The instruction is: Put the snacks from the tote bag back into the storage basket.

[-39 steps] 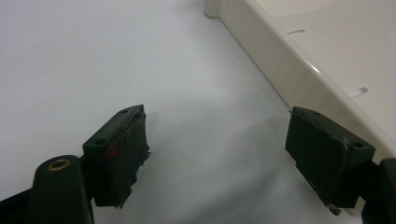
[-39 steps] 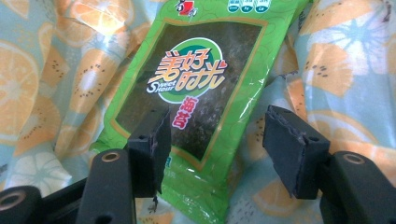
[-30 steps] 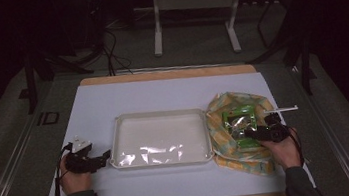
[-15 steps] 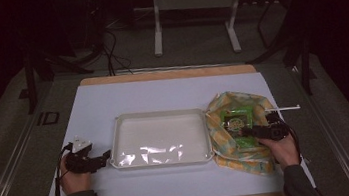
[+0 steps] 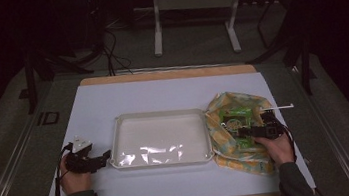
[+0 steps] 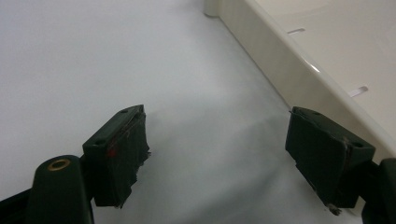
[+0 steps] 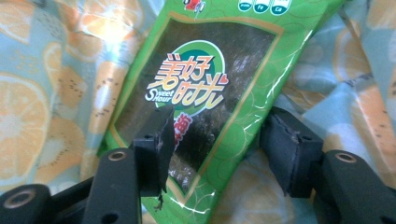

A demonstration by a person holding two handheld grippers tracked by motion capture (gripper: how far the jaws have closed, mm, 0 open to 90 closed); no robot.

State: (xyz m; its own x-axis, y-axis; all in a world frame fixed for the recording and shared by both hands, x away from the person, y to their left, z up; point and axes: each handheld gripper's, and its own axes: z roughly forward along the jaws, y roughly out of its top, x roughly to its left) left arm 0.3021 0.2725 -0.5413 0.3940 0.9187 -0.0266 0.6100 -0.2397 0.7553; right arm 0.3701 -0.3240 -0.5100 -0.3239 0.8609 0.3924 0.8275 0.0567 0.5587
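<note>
Right gripper view: green snack packet (image 7: 210, 98) lies on the fruit-print bag (image 7: 51, 98), its near end between the right gripper (image 7: 215, 149) jaws.
Jaw state: narrowed lately, not yet pressing; open.
Long axis: runs up and away from the jaws, tilted right.
Nearer hand: the right; left gripper (image 6: 219, 154) rests open beside the white tray (image 6: 299, 70).
Writing: "Sweet Hour", Chinese characters above.

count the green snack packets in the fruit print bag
2 show. One green packet lies between the right gripper pads inside the fruit-print bag; a second lies just beyond it in the high view. More may be hidden under the folds.
</note>
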